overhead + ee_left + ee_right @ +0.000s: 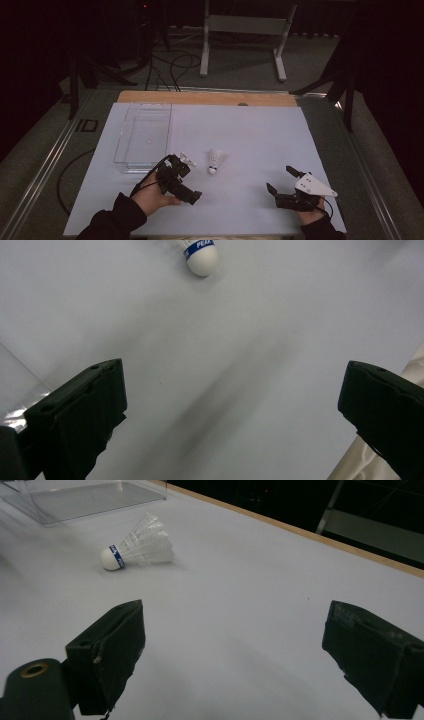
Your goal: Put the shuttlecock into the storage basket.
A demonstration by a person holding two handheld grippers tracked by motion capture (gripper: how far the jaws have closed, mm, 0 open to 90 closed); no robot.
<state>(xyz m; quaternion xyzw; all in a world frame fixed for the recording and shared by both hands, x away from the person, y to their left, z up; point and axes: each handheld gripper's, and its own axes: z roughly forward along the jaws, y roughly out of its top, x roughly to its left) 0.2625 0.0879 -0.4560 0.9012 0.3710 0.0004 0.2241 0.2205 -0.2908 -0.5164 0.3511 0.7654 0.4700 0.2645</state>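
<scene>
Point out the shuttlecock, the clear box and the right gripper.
shuttlecock (111, 558), right gripper view, on its white cork head.
clear box (131, 164), high view, on its near wall.
right gripper (280, 181), high view, between its open jaws.

A table (280, 130) with a pale lilac-white top stands in a dim room; a strip of bare wood (200, 97) runs along its far edge. Grey carpet (235, 60) covers the floor beyond it. On that carpet stands a white metal frame (245, 30) with two legs on long feet. Black cables (172, 67) loop over the carpet to the left of the frame, and another cable (65, 175) curves on the floor by the table's left side. Dark stand legs (345, 90) rise at the far right and others (80, 80) at the far left. Metal rails (45, 165) run along the table's sides. The back of the room is black, with a small red light (145, 6) at the top.
</scene>
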